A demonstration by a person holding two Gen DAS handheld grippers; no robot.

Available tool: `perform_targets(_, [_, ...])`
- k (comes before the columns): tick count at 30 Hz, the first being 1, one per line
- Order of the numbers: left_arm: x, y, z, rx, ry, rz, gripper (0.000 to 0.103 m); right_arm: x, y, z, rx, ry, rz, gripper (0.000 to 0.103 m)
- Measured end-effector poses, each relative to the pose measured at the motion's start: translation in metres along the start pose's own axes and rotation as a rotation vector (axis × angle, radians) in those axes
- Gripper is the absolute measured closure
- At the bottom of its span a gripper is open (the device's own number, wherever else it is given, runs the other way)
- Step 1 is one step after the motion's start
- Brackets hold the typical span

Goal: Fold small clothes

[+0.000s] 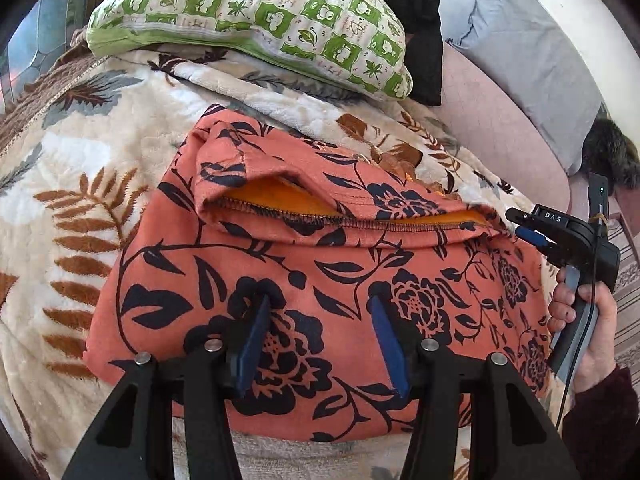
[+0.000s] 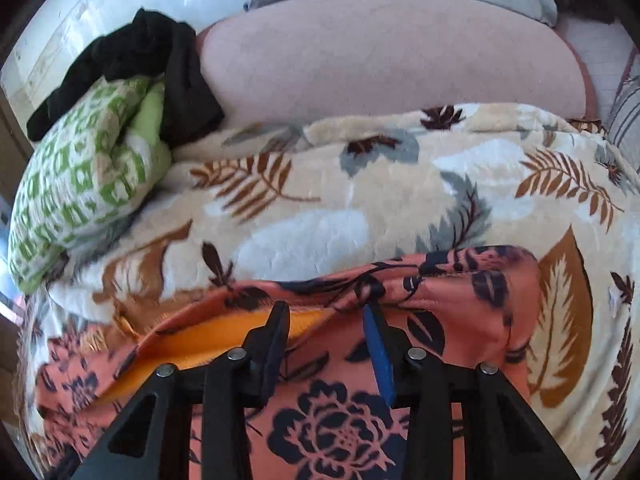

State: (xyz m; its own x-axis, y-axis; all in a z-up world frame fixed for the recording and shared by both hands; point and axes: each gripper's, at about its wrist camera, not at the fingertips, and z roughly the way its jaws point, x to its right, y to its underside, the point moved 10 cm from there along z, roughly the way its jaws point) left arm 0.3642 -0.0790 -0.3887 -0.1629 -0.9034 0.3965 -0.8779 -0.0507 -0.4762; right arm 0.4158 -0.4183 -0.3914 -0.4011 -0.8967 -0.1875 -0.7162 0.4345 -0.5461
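A bed (image 1: 492, 128) carries a leaf-print blanket (image 1: 60, 168), and on the blanket lies the garment (image 1: 320, 280), an orange-red piece printed with dark flowers, already doubled so that its stitched hem (image 1: 320, 220) runs across the middle and shows a yellow-orange lining (image 1: 276, 196). A green-checked pillow (image 1: 248, 12) and a black cloth (image 1: 416, 32) lie at the far edge of the blanket; a grey pillow (image 1: 520, 40) rests on the bare pink sheet beyond. The garment sits near the blanket's near edge, its far corner rumpled rather than flat. The left claw (image 1: 320, 304) hovers over the near half of the garment with its jaws wide apart and nothing between them. The right claw (image 2: 328, 312), seen from the left wrist held in a hand (image 1: 588, 332) at the garment's right side, is likewise parted; its tips reach the hem at the right corner, one finger (image 2: 280, 320) at the lining and the other finger (image 2: 378, 344) over the printed face, but the jaws have not closed on the cloth. The step in hand is judged to be seizing the hem for the next fold. To do it well, each claw should probably take both layers together close to a corner, lift only enough to clear the blanket, and carry the edge over evenly, so that the hem lands parallel to the near edge; the soft pile beneath may drag the lower layer, so smoothing the rumpled corner first would help.
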Motion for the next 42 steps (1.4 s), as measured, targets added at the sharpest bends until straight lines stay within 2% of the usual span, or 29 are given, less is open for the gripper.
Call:
perform_targets(3, [-0.003, 0.000, -0.007, -0.011, 0.035, -0.035, 0.049, -0.043, 0.012, -0.027, 0.005, -0.130, -0.074, 0.062])
perform_targets(8, [-0.018, 0.005, -0.031, 0.014, 0.033, -0.058, 0.049, -0.138, 0.104, -0.050, -0.172, -0.329, -0.358, 0.061])
perform_targets(10, [-0.025, 0.008, -0.032, 0.006, 0.001, -0.041, 0.049, -0.176, 0.134, -0.051, -0.218, -0.402, -0.438, 0.061])
perform_targets(12, [-0.032, 0.012, -0.028, -0.011, -0.012, -0.042, 0.049, -0.208, 0.151, -0.037, -0.238, -0.403, -0.507, 0.061])
perform_targets(14, [-0.036, 0.015, -0.025, -0.026, -0.011, -0.049, 0.049, -0.237, 0.152, -0.012, -0.248, -0.358, -0.532, 0.060])
perform_targets(15, [-0.036, 0.014, -0.023, -0.028, -0.013, -0.045, 0.049, -0.249, 0.143, -0.002, -0.222, -0.344, -0.524, 0.060])
perform_targets(18, [-0.037, 0.013, -0.020, -0.033, -0.019, -0.039, 0.049, -0.268, 0.094, 0.017, -0.126, -0.322, -0.411, 0.059])
perform_targets(21, [-0.038, 0.010, -0.019, -0.034, -0.011, -0.051, 0.049, -0.256, 0.042, 0.018, -0.028, -0.300, -0.234, 0.059])
perform_targets(23, [-0.040, 0.007, -0.021, -0.027, -0.012, -0.054, 0.049, -0.239, 0.025, 0.006, 0.015, -0.287, -0.204, 0.059])
perform_targets(25, [-0.040, 0.001, -0.025, -0.005, -0.025, -0.057, 0.049, -0.219, 0.024, -0.009, 0.032, -0.264, -0.224, 0.059])
perform_targets(31, [-0.036, -0.011, -0.032, 0.065, -0.141, 0.002, 0.049, -0.106, 0.065, -0.051, -0.030, -0.155, -0.233, 0.062])
perform_targets(35, [-0.041, -0.006, -0.011, 0.000, -0.273, 0.049, 0.047, -0.038, 0.106, -0.076, -0.085, -0.121, -0.154, 0.063])
perform_targets(37, [-0.040, -0.001, -0.004, -0.025, -0.312, 0.089, 0.039, -0.013, 0.130, -0.080, -0.120, -0.087, -0.135, 0.063])
perform_targets(39, [-0.035, 0.002, 0.001, -0.024, -0.338, 0.127, 0.023, 0.006, 0.162, -0.071, -0.209, -0.062, -0.103, 0.063])
perform_targets(42, [-0.032, 0.008, 0.010, -0.033, -0.350, 0.150, 0.008, 0.008, 0.173, -0.079, -0.139, -0.053, -0.145, 0.061])
